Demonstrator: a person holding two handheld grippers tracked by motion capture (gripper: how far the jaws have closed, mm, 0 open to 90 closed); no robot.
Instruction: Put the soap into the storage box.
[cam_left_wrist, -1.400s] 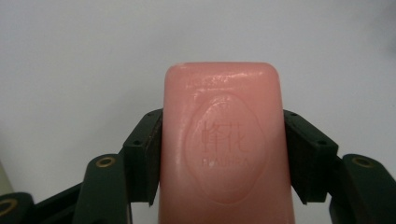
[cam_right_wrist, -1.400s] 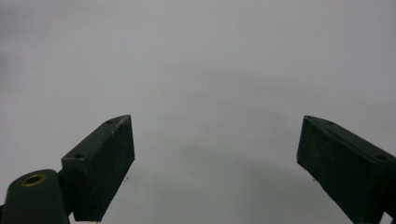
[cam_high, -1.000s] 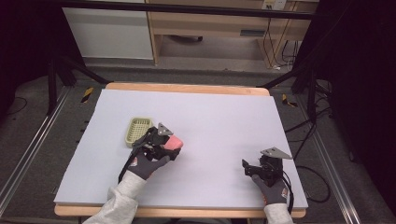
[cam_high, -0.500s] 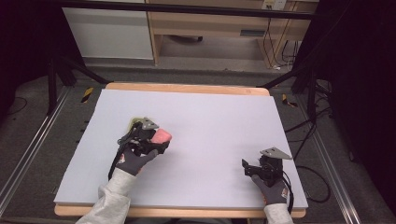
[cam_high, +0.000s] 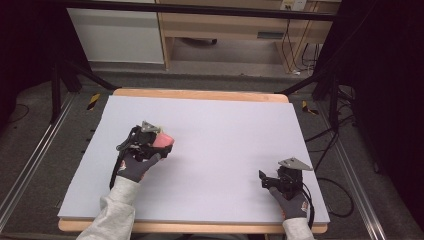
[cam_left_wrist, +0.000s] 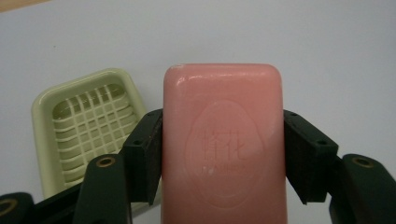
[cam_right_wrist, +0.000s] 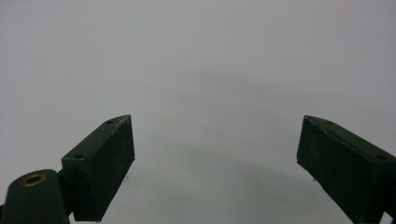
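Observation:
A pink bar of soap (cam_left_wrist: 223, 93) with a stamped oval sits between the black jaws of my left gripper (cam_left_wrist: 223, 140), which is shut on its two long sides. Just behind and to the left of it in the left gripper view lies a pale green soap dish (cam_left_wrist: 88, 126) with a grid floor, nothing in it. In the high view the left gripper (cam_high: 159, 143) holds the soap (cam_high: 165, 139) a little above the left half of the table, and the hand covers the dish. My right gripper (cam_high: 263, 179) rests near the front right, jaws open (cam_right_wrist: 215, 154) with nothing between them.
The white table top (cam_high: 225, 130) has a wooden rim. Metal rails run along both sides on the floor. A wooden shelf unit (cam_high: 225, 30) stands behind the table, and cables (cam_high: 330, 195) trail off the right edge.
My left hand has carried the soap leftward and slightly away, over the spot where the green dish lay, so the dish is now covered in the high view. The right gripper has stayed put.

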